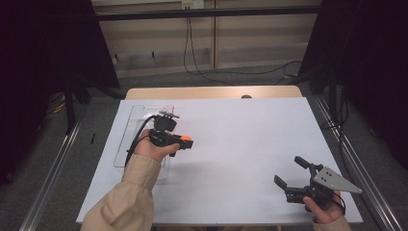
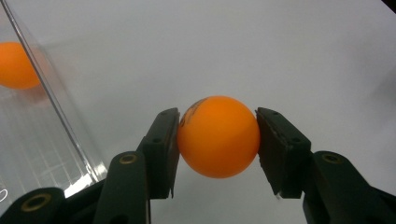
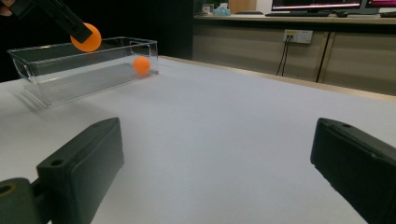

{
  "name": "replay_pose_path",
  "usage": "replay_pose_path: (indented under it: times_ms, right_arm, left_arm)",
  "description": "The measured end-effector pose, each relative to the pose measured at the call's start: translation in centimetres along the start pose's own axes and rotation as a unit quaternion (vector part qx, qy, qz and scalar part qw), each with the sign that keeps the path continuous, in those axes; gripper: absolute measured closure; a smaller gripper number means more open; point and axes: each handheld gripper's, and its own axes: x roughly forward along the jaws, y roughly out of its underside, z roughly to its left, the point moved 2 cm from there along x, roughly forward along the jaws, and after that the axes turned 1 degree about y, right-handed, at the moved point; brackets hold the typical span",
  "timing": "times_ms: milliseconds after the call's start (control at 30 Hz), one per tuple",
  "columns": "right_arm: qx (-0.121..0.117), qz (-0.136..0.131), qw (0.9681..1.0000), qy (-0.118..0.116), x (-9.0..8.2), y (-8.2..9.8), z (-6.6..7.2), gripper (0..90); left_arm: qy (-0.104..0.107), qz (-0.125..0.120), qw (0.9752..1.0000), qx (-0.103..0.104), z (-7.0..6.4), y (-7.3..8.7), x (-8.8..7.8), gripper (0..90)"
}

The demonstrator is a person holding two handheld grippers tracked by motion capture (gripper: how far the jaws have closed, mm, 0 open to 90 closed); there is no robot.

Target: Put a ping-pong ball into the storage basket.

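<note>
My left gripper (image 1: 185,142) is shut on an orange ball (image 2: 218,136), held above the white table just right of a clear plastic bin (image 1: 137,120); the ball (image 1: 186,139) and gripper (image 3: 77,29) also appear in the right gripper view, near the bin's rim. A second orange ball (image 3: 141,65) lies inside the bin (image 3: 79,70), at its far end, and shows through the bin wall (image 2: 44,112) as an orange ball (image 2: 16,65). My right gripper (image 1: 290,172) stands open near the table's front right, with nothing between its jaws (image 3: 215,154).
White paper covers the table (image 1: 240,139), with a wooden strip at its far edge. Metal rails run along both sides on the floor. Cables hang from a wall socket behind. A cabinet and monitors stand beyond the table in the right gripper view.
</note>
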Motion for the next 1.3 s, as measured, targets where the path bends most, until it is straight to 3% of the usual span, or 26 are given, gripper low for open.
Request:
replay_pose_path:
  times_ms: [533,1300]
  right_arm:
    - [-0.004,0.002,1.0,-0.001,0.1,0.0,0.0,2.2]
    - [0.0,0.001,1.0,0.002,0.1,0.0,0.1,2.1]
  left_arm:
    - [0.0,0.0,1.0,-0.001,0.3,-0.1,-0.5,51.1]
    - [-0.017,-0.002,0.9998,-0.007,1.0,-0.1,-1.8,51.1]
